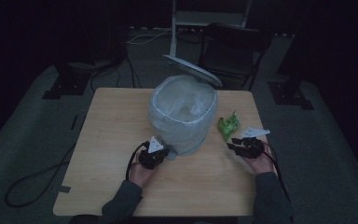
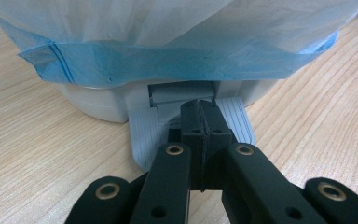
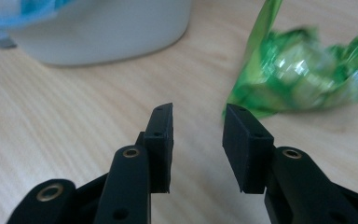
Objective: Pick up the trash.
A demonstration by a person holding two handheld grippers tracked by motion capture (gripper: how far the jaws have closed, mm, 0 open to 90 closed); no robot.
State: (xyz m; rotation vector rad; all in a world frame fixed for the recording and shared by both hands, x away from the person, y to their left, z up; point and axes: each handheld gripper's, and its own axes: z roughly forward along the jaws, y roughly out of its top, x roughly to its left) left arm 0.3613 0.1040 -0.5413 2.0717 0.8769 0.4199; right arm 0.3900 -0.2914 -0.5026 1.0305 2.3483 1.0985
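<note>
Bare table (image 1: 107, 140) flanks the bin (image 1: 182, 116); wrapper (image 1: 228, 125) seemingly near the edge.

Overhead table view; two close low views sharing the bin (image 1: 182, 114).

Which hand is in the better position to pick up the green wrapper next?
Right. The right claw is open just short of the green wrapper, with nothing between. The left claw is shut and pressing the pedal of the bin, whose lid stands open.
</note>
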